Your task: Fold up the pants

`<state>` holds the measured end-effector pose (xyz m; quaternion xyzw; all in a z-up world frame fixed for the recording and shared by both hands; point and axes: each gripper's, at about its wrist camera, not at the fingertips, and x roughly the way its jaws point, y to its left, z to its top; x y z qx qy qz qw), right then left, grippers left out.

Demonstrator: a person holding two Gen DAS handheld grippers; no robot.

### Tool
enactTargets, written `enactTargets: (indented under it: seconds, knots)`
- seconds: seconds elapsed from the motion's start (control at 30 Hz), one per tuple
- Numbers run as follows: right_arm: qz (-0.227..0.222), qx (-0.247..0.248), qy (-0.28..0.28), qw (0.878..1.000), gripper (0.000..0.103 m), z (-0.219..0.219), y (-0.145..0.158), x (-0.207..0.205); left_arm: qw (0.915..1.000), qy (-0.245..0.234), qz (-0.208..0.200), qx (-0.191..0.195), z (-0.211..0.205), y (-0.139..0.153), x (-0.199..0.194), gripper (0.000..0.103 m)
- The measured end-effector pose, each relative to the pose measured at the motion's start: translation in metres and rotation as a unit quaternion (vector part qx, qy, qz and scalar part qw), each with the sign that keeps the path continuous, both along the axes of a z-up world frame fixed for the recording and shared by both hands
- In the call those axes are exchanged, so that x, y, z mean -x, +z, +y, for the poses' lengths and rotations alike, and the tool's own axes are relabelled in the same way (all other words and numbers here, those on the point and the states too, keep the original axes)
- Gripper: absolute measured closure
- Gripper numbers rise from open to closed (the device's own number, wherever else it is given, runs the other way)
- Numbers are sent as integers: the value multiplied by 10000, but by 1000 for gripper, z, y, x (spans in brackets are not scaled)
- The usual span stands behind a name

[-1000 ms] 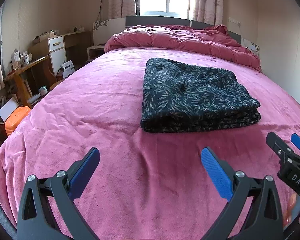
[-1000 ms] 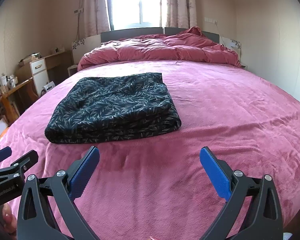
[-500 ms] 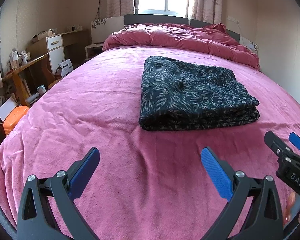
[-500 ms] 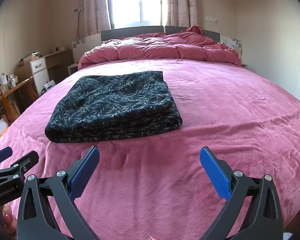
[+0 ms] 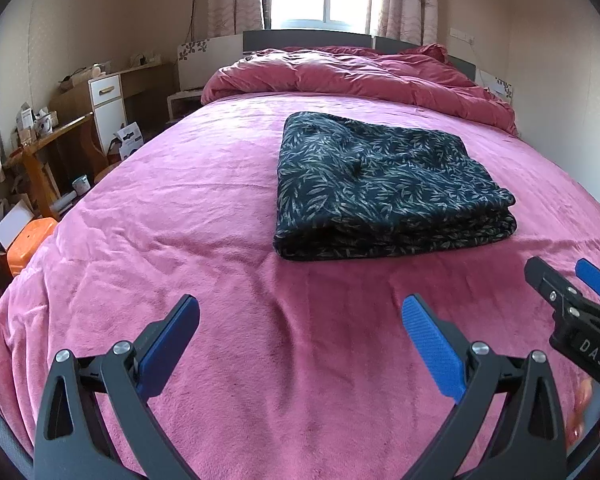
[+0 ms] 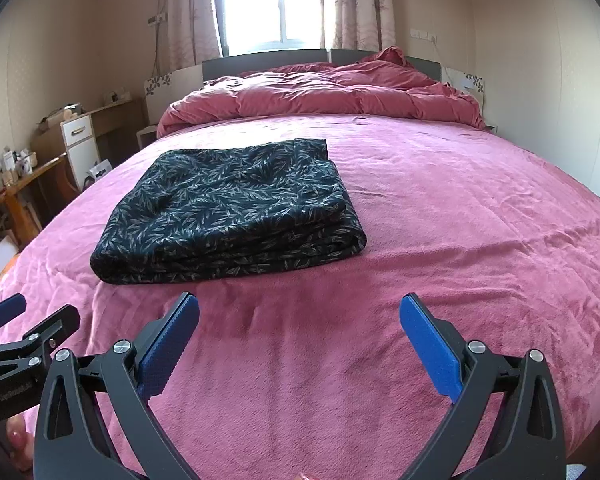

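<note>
Left wrist view alone shows orange stool (image 5: 30, 242), folded pants (image 5: 384, 188) apart, both hand-held grippers spread: left (image 5: 300, 340), right (image 6: 299, 340)

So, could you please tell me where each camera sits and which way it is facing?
Left wrist: on the left gripper, low over the pink blanket, facing the headboard; folded pants ahead to the right; the right gripper at the right edge.
Right wrist: on the right gripper, same heading; pants ahead to the left; the left gripper at the left edge.
Shared: pants, blanket, duvet, window.
</note>
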<state>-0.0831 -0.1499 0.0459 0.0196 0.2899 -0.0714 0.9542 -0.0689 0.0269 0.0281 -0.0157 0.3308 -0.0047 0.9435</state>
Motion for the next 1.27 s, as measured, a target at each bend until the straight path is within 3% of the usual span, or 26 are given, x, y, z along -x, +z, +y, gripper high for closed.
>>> enactTargets:
  seconds: [1.0,1.17,1.27]
  knots:
    - [96,-39,6,9999,4,-2,-5,-2,9994,25,331,43,1,-12,-7,2]
    - [206,-33,-34,9998,4,-3,-8,-5,9986,1,519,58,0,-18,-12,2]
    - [500,-86,-65,9987,4,-8,-17,-17,9969,-55,780,77,-2,-25,-21,2]
